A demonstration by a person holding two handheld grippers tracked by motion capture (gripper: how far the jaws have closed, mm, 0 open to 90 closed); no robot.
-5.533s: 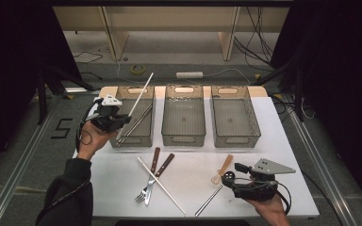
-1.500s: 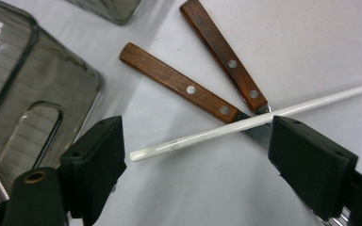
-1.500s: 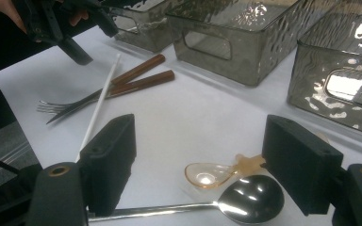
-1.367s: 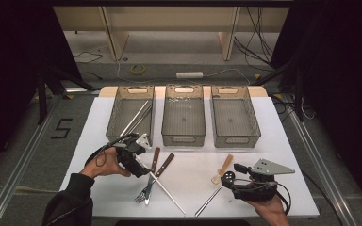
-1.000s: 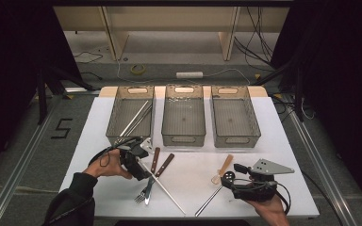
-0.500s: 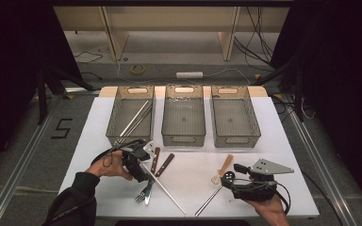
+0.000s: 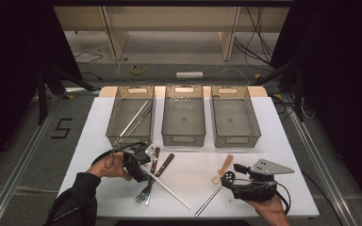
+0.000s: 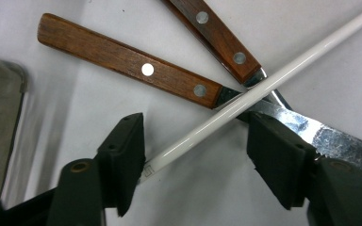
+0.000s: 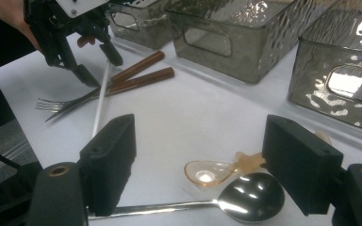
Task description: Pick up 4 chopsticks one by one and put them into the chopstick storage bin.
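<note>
Left gripper (image 7: 141, 165) is hovering low over the white counter (image 7: 273, 141) at the lower left of the high view, its jaws spread wide on either side of a white chopstick (image 8: 245, 101) without yet pressing on it. In the left gripper view the chopstick is running diagonally from the lower left jaw up toward the upper right of the frame, lying across the metal necks of two wooden-handled forks (image 8: 136, 70), whose brown riveted handles are fanning out toward the upper left. In the high view the chopstick (image 7: 167, 186) is stretching from the gripper down toward the lower middle of the frame, with the forks (image 7: 152, 176) just beside it.

Right gripper (image 7: 238, 181) is resting at the lower right of the high view, held in the person's hand, its jaws also standing wide apart and gripping nothing. Its own view is showing a metal spoon (image 9: 245, 195) and a small amber plastic spoon (image 9: 212, 172) lying between the jaws on the counter, touching or nearly so.

Three clear grey bins (image 7: 185, 123) are sitting in a row across the upper middle of the high view; the leftmost one is holding several metal chopsticks (image 7: 134, 120).
</note>
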